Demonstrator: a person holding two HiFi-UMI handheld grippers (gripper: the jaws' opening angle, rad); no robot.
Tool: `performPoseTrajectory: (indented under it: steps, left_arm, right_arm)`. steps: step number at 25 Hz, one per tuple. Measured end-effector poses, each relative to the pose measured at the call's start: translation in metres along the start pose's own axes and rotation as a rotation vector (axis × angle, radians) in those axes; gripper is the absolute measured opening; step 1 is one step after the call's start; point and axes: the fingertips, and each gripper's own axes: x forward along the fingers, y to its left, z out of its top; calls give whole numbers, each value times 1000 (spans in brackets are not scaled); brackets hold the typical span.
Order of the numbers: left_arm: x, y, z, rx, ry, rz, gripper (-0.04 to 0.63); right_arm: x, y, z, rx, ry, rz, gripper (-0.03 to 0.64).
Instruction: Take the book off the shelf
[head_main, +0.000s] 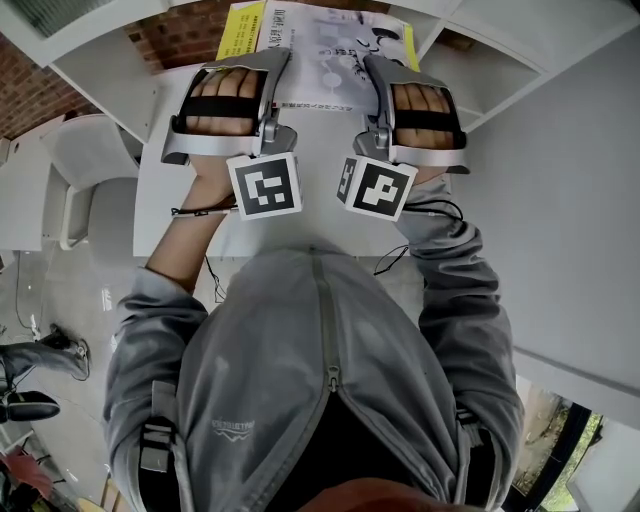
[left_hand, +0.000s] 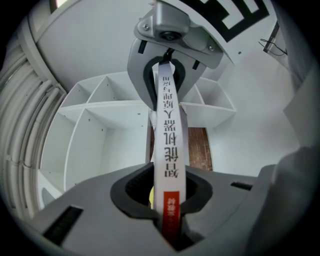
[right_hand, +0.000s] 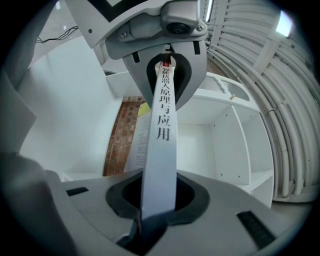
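A book (head_main: 330, 45) with a white cover and a yellow strip is held out in front of me between both grippers, its cover facing up in the head view. My left gripper (head_main: 272, 80) is shut on the book's left end and my right gripper (head_main: 376, 80) on its right end. In the left gripper view the white spine (left_hand: 169, 140), with dark print and a red band, runs from my own jaws (left_hand: 170, 225) up into the right gripper (left_hand: 167, 65). The right gripper view mirrors this: the spine (right_hand: 160, 150) goes from the right gripper's jaws (right_hand: 150, 220) to the left gripper (right_hand: 167, 65).
A white cubby shelf (left_hand: 110, 105) with bare compartments stands behind the book, also visible in the right gripper view as the shelf (right_hand: 225, 105). A brick wall (left_hand: 200, 150) shows beyond it. A white chair (head_main: 75, 170) stands at my left, and a white wall (head_main: 570, 200) is at my right.
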Motion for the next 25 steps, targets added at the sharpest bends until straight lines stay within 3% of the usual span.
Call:
performPoseTrajectory:
  steps: [25]
  left_arm:
    - [1,12,-2,-150,-31,-363,76]
  right_arm:
    - [-2,-20,1,-31,2,389,92]
